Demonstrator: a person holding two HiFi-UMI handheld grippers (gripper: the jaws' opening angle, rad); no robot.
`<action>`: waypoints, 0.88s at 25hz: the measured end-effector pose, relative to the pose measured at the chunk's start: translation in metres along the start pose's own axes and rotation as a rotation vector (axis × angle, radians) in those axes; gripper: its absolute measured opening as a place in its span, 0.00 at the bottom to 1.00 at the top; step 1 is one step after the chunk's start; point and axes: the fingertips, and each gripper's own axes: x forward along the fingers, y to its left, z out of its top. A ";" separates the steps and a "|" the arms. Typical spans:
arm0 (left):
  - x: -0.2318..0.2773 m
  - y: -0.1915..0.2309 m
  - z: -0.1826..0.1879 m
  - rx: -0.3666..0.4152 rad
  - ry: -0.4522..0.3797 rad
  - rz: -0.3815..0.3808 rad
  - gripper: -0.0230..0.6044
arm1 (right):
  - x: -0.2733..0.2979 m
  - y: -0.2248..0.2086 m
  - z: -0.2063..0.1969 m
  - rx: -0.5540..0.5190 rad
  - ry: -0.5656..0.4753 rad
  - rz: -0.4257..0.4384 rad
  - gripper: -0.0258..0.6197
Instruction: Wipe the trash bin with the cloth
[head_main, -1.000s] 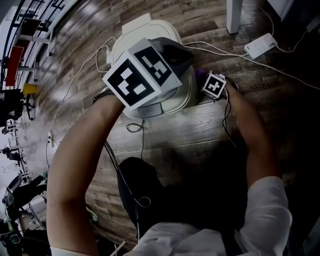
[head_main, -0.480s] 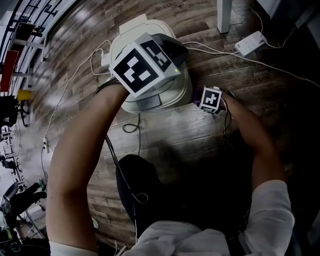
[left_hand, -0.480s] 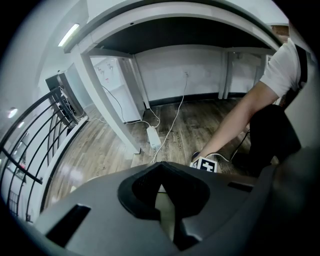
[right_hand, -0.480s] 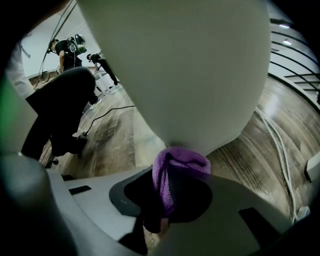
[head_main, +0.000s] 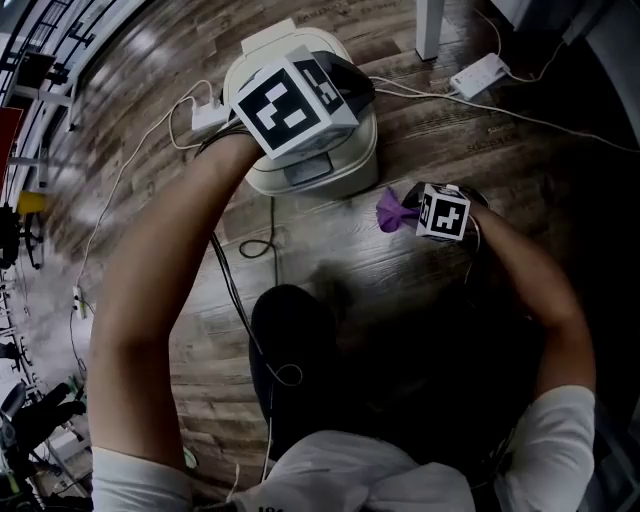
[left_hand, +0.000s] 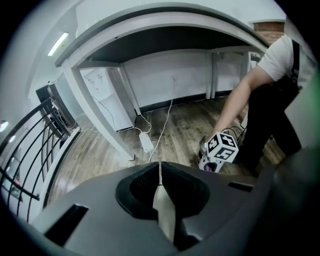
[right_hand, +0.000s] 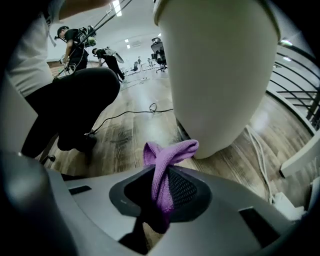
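The white trash bin (head_main: 330, 170) stands on the wooden floor at the top of the head view. My left gripper (left_hand: 160, 186) rests on its top under its marker cube (head_main: 292, 103), jaws shut; a pale sliver shows in the slit between them. The right gripper (right_hand: 161, 172) is shut on a purple cloth (right_hand: 170, 150), which sticks up out of the jaws. In the head view the cloth (head_main: 392, 212) hangs just right of the bin's base, beside the right cube (head_main: 444, 212), apart from the bin. The bin's wall (right_hand: 220, 75) rises close ahead in the right gripper view.
A white power strip (head_main: 478, 72) and white cables (head_main: 190, 118) lie around the bin. A black cable (head_main: 262, 245) loops on the floor. A white table leg (head_main: 430, 25) stands behind. My dark shoe (head_main: 290, 325) is below. A black railing (left_hand: 30, 150) runs at the left; people (right_hand: 75, 35) stand far off.
The right gripper has pulled away from the bin's side, rightward and toward me, carrying the purple cloth. The left gripper has stayed on the bin's top.
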 end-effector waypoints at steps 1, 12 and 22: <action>-0.007 -0.008 0.000 0.019 -0.013 -0.017 0.04 | -0.010 -0.002 -0.001 0.017 0.002 -0.042 0.16; -0.078 -0.081 -0.038 0.079 -0.107 -0.136 0.15 | -0.139 -0.023 0.028 0.157 -0.021 -0.560 0.16; -0.061 -0.078 -0.048 -0.109 -0.151 -0.167 0.21 | -0.225 -0.045 0.044 0.226 -0.070 -0.517 0.16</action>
